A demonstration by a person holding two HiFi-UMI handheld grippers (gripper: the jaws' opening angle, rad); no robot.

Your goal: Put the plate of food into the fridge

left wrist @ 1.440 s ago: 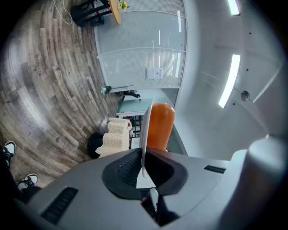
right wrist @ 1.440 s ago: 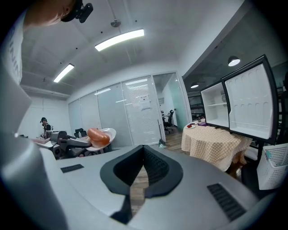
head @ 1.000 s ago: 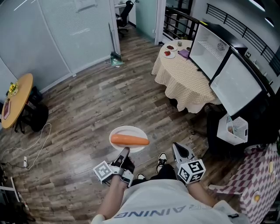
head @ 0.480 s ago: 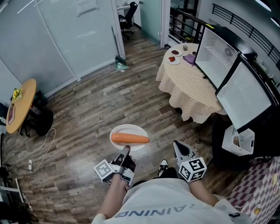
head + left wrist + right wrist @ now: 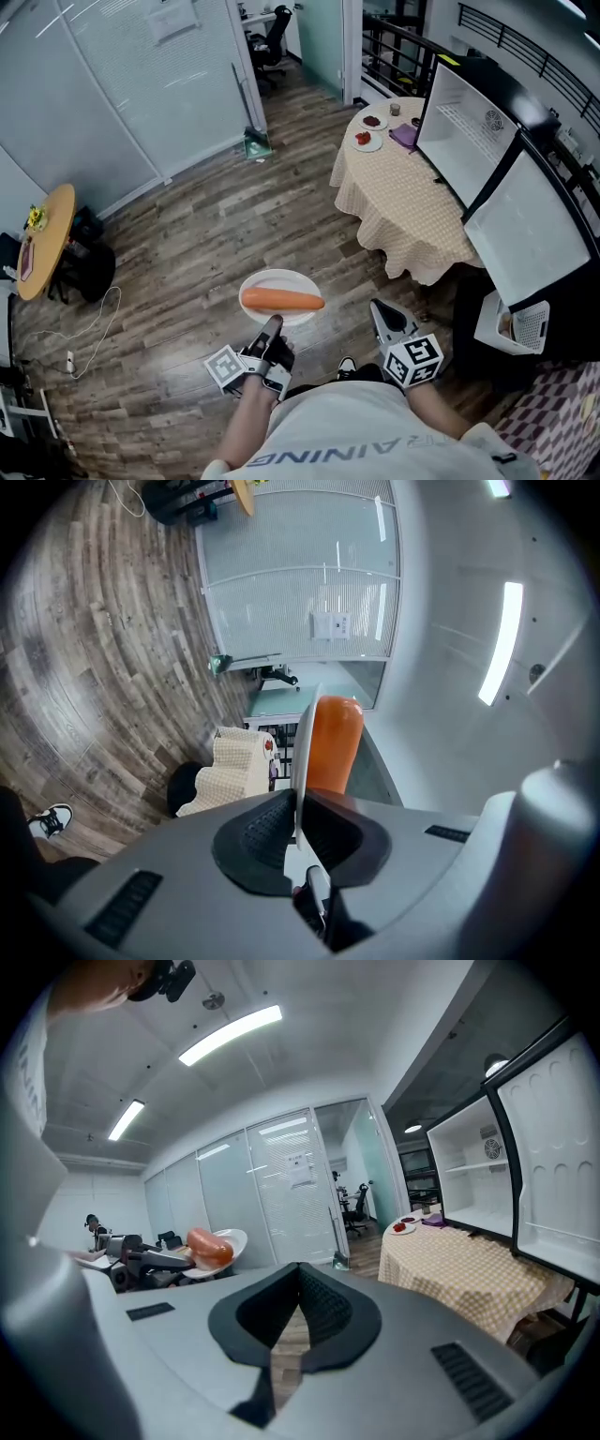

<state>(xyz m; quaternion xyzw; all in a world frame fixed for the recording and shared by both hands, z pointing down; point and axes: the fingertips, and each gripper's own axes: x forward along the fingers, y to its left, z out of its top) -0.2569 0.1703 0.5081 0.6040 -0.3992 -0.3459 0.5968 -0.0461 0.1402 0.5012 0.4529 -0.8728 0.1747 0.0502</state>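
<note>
A white plate (image 5: 265,284) carrying a long orange piece of food (image 5: 281,301) is held level in front of me over the wooden floor. My left gripper (image 5: 273,324) is shut on the plate's near rim. In the left gripper view the plate (image 5: 302,752) shows edge-on between the pads, with the orange food (image 5: 334,747) above it. My right gripper (image 5: 379,310) hangs to the plate's right, shut on nothing. The fridge (image 5: 469,122) stands at the right with both doors open; its white shelves show in the right gripper view (image 5: 469,1185).
A round table with a checked cloth (image 5: 403,192) stands in front of the fridge, with small plates of food (image 5: 366,140) on it. A white basket (image 5: 518,325) sits low by the fridge. A yellow side table (image 5: 42,239) and a cable (image 5: 94,328) lie left.
The view has shifted a little: the checked table and the fridge sit slightly nearer and more to the right. The plate stays in the left gripper's hold, and the right gripper is unchanged.
</note>
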